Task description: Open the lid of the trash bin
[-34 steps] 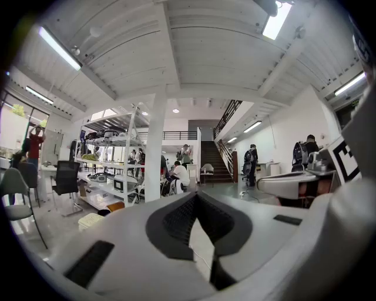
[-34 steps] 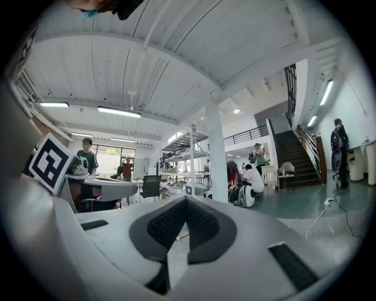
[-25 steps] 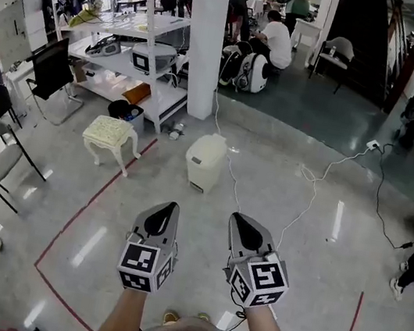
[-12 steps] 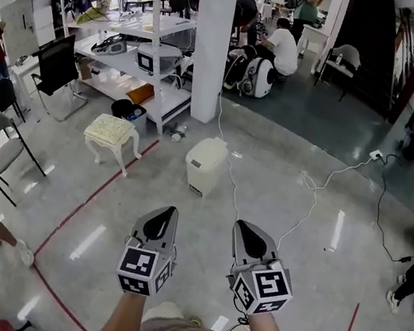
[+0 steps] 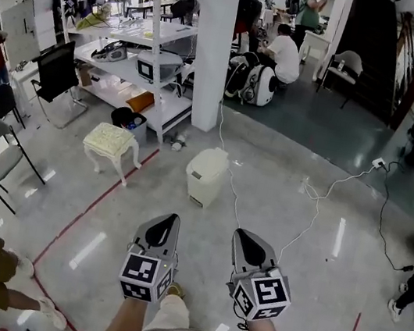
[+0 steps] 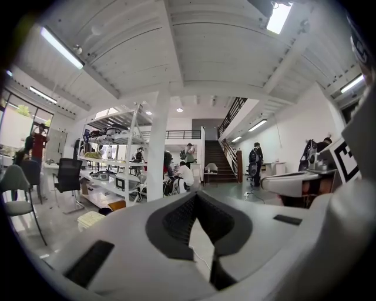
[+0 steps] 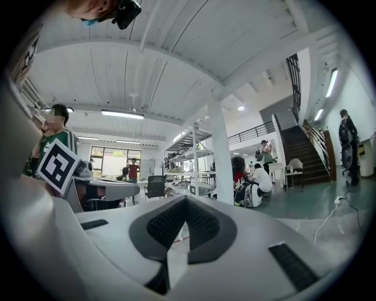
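Your left gripper (image 5: 168, 221) and right gripper (image 5: 244, 239) are both pinched closed, nothing in them. The bin (image 5: 205, 178) sits on the floor (image 5: 311, 250) at 12 o'clock, well apart from them, lid (image 5: 210, 157) down.

You have open floor (image 5: 147, 190) straight ahead to the trash bin (image 5: 207, 175). A white cable (image 5: 232, 191) trails just right of it, the stool (image 5: 110, 141) stands left, and the pillar (image 5: 211, 50) behind.
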### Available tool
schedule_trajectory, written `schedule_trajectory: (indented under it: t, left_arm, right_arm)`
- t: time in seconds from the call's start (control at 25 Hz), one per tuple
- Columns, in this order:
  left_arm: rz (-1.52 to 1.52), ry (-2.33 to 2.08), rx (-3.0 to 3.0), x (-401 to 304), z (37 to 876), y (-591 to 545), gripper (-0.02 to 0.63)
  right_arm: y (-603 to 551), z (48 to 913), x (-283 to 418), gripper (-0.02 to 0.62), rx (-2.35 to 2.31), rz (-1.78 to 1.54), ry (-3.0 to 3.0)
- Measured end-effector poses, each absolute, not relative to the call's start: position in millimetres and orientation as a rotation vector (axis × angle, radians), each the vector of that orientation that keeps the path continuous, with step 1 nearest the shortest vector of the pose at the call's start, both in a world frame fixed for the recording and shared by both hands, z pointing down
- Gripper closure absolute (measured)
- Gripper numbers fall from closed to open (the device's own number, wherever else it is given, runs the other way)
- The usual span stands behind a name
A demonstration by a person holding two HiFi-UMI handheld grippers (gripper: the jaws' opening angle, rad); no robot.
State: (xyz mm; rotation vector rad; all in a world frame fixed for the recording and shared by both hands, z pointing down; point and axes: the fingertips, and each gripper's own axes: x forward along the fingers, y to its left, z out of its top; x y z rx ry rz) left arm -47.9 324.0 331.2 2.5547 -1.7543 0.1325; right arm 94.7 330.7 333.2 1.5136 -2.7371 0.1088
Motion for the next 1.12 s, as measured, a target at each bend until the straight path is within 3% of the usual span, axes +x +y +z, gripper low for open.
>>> schedule_trajectory:
  t: [1.12]
  left_arm:
    - [0.170,-1.668,2.566,-87,333,161,0.612]
  right_arm:
    - [176,333,55,0.566,1.549,0.164,-2.697]
